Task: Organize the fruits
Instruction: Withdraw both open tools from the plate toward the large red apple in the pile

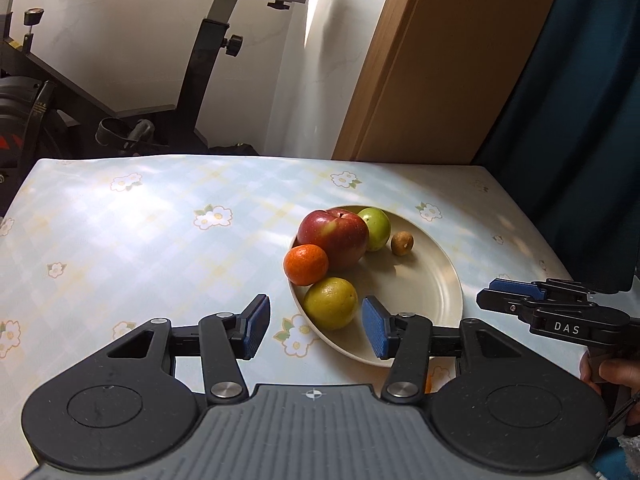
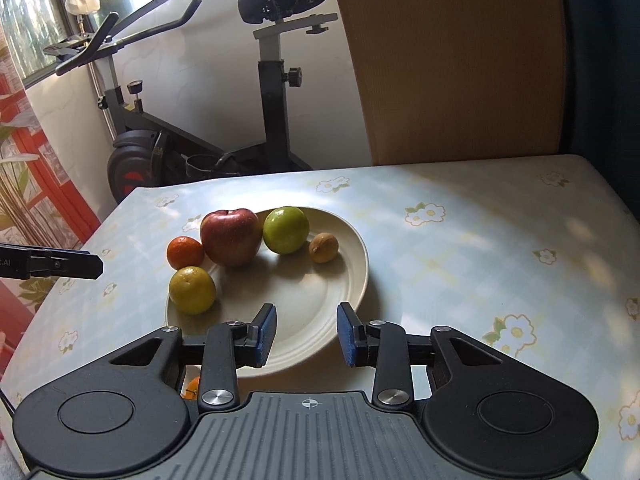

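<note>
Five fruits sat on the cream plate [image 2: 352, 256] on our floral tabletop [image 1: 140, 240]. Our left gripper [image 1: 316, 326] and right gripper [image 2: 306, 330] hovered near, jaws apart, holding nothing.

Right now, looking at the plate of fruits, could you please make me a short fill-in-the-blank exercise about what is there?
1. The fruits lie on a round, cream-coloured ____ on the flowered tablecloth.
2. The biggest fruit is the red ____, beside the small orange mandarin.
3. The number of fruits on the plate is ____.
4. Between the pads of the right gripper there is ____ held.

Missing words: plate; apple; five; nothing
</note>
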Available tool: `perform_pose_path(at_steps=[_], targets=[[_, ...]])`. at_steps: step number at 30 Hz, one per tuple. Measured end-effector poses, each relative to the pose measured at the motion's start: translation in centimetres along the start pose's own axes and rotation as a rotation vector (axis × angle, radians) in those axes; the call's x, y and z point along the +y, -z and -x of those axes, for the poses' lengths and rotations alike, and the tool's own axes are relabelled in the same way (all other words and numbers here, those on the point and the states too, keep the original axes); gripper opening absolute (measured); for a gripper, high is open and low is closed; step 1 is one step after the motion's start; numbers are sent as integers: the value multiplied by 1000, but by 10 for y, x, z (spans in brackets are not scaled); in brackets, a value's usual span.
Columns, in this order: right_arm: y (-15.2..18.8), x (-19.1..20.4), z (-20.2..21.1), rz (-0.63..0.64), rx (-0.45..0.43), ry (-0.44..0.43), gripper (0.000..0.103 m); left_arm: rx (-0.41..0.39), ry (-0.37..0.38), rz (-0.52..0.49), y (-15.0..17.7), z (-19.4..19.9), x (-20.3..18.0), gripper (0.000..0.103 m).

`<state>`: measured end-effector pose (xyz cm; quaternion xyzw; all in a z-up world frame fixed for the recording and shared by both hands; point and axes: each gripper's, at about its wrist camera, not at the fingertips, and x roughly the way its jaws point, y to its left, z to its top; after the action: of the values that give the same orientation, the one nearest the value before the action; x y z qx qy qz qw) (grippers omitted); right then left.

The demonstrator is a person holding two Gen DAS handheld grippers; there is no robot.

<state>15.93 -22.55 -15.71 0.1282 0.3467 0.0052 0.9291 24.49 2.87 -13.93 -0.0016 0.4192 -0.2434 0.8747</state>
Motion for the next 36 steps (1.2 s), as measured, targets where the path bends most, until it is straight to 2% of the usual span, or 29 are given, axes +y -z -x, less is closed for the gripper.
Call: perform_pose_path(at_steps=[9, 15, 20, 22, 24, 36], targets=[[22, 9, 15, -5, 1, -1, 31, -2, -55, -50, 12, 22, 9, 53], [32, 13, 24, -4, 10, -1, 33, -11, -47, -53, 18, 29, 6, 53], [45, 18, 38, 13, 15, 12, 41, -22, -21, -72, 27, 31, -7, 53], [52, 21, 44, 31, 17, 22, 54, -21, -11, -80, 32, 30, -12, 53], [58, 24, 50, 40, 17, 25, 59, -18, 5, -85, 38, 29, -17, 53], [94, 35, 66, 87, 54, 34, 62, 1, 36, -109, 64, 25, -34, 53]])
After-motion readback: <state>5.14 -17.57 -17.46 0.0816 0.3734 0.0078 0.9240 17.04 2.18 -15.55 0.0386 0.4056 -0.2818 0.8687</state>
